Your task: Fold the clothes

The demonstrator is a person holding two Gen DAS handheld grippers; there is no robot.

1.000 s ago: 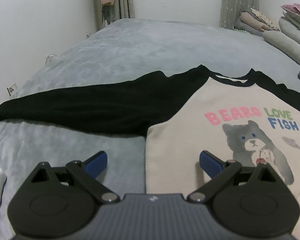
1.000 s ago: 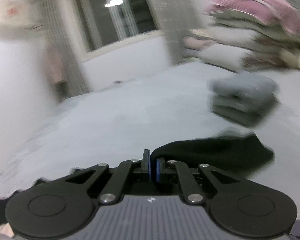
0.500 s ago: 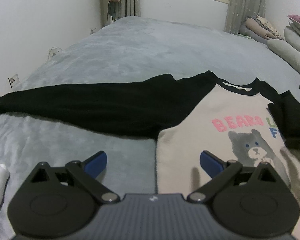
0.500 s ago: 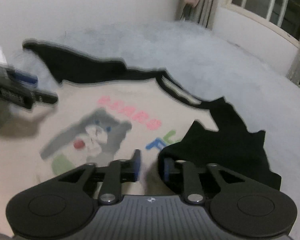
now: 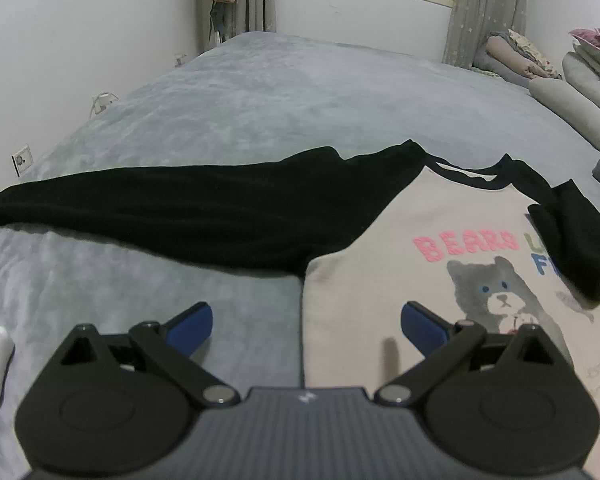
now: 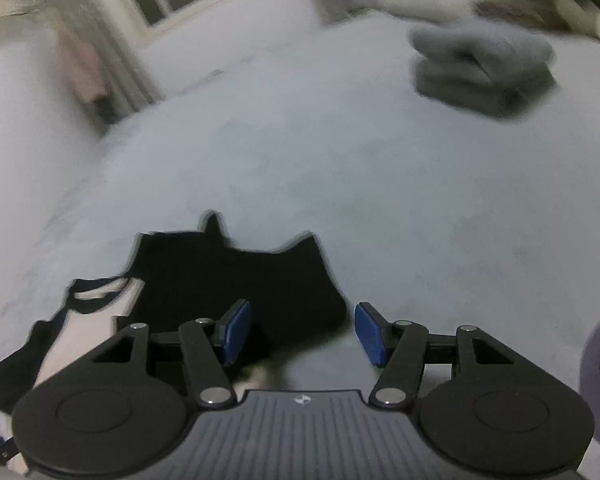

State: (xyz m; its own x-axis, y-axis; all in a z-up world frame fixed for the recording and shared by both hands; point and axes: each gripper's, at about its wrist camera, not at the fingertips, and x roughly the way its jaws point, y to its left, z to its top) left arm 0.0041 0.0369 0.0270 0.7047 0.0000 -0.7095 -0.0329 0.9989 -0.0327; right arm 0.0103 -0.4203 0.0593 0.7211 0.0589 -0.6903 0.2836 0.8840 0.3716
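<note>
Bed (image 5: 300, 92), grey cover. Sweatshirt (image 5: 440, 276), cream front with bear print, flat on the bed; one black sleeve (image 5: 160, 208) spread sideways, other sleeve (image 5: 572, 240) folded over the chest. Left tool (image 5: 304, 320): blue pads wide apart, empty. Right tool (image 6: 300, 332): jaws opening, gripping nothing, above the folded sleeve.

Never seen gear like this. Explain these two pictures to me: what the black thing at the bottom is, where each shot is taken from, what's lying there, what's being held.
Each picture comes from a camera on a hand-held two-finger gripper, one per hand, looking along its blue-padded fingers. The left gripper is open, over a cream bear sweatshirt spread on a grey bed. One black sleeve lies stretched out; the other sleeve is folded over the chest. The right gripper is opening and holds nothing. Folded grey clothes sit beyond.
</note>
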